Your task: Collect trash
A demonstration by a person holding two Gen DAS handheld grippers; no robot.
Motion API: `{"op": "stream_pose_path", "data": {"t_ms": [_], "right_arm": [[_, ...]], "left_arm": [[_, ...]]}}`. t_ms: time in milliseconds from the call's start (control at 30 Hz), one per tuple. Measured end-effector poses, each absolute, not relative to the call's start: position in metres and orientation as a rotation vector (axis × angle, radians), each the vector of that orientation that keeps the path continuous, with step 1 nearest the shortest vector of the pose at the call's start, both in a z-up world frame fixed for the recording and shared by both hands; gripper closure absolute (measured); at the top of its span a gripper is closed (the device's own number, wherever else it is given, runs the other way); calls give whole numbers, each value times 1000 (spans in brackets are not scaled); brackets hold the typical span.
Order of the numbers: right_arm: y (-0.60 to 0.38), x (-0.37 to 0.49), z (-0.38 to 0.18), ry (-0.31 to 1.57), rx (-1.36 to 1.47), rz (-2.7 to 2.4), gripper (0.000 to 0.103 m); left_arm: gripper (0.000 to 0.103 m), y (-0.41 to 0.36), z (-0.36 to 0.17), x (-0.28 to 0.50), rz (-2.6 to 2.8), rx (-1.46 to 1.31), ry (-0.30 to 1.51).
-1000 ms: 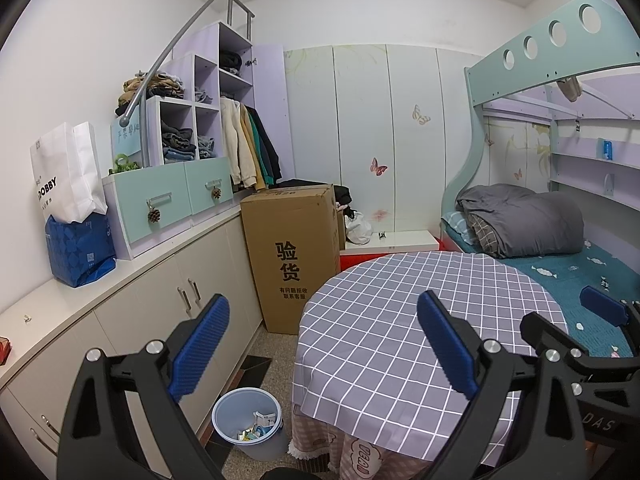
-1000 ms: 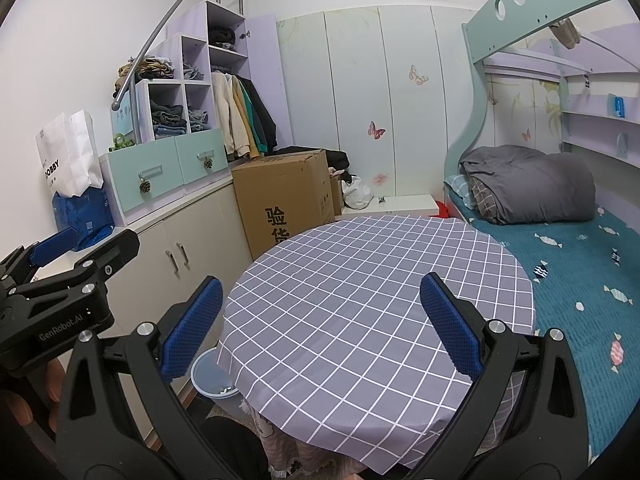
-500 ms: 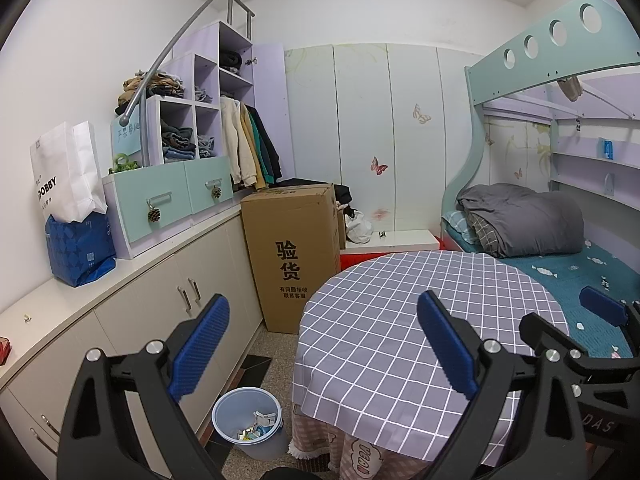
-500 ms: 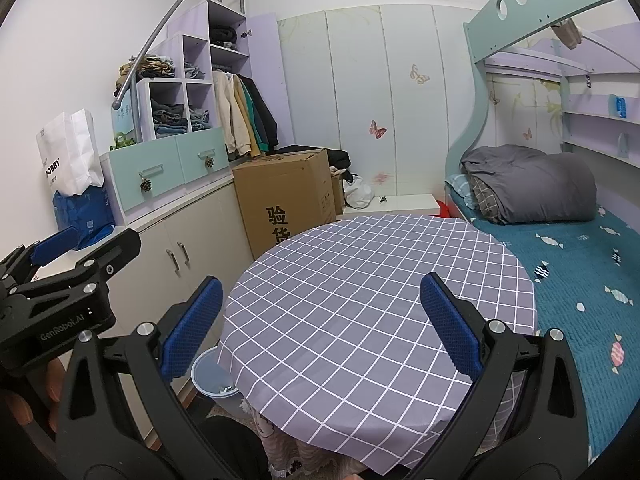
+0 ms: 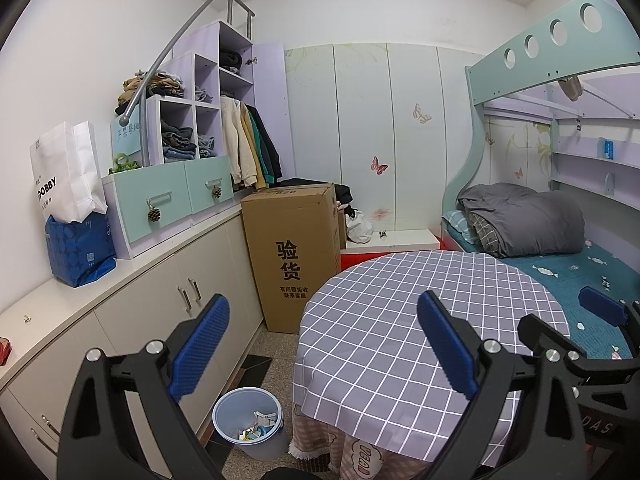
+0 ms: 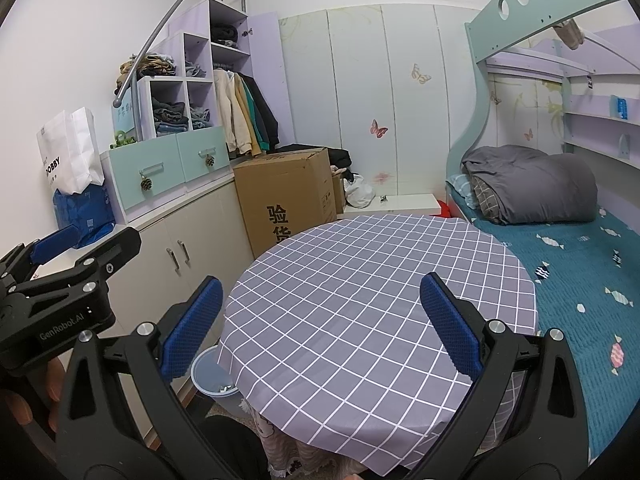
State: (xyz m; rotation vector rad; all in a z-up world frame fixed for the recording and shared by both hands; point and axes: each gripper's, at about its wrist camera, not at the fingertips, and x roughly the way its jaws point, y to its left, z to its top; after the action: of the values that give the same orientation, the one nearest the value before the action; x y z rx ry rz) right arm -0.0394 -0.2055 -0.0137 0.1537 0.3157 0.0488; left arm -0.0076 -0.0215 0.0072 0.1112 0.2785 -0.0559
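A pale blue trash bin (image 5: 248, 420) stands on the floor between the cabinets and the round table, with scraps of paper and wrappers inside. In the right wrist view the bin (image 6: 208, 376) is half hidden behind the tablecloth. My left gripper (image 5: 324, 344) is open and holds nothing, raised above the table's left edge and the bin. My right gripper (image 6: 320, 320) is open too, hovering over the near side of the table. The round table (image 6: 380, 280) with its grey checked cloth carries no objects.
A tall cardboard box (image 5: 294, 256) stands against the low cabinets (image 5: 168, 288) beyond the bin. White and blue bags (image 5: 76, 216) sit on the cabinet top. A bed (image 6: 580, 260) with a grey duvet borders the table on the right.
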Motion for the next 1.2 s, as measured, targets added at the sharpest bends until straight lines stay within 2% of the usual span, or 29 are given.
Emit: {"op": "stream_pose_path", "data": {"t_ms": [1200], "right_arm": [[-203,-39,-23,332,153,52,6]], "left_arm": [[10,-7,-4,-2,-62,122,302]]}}
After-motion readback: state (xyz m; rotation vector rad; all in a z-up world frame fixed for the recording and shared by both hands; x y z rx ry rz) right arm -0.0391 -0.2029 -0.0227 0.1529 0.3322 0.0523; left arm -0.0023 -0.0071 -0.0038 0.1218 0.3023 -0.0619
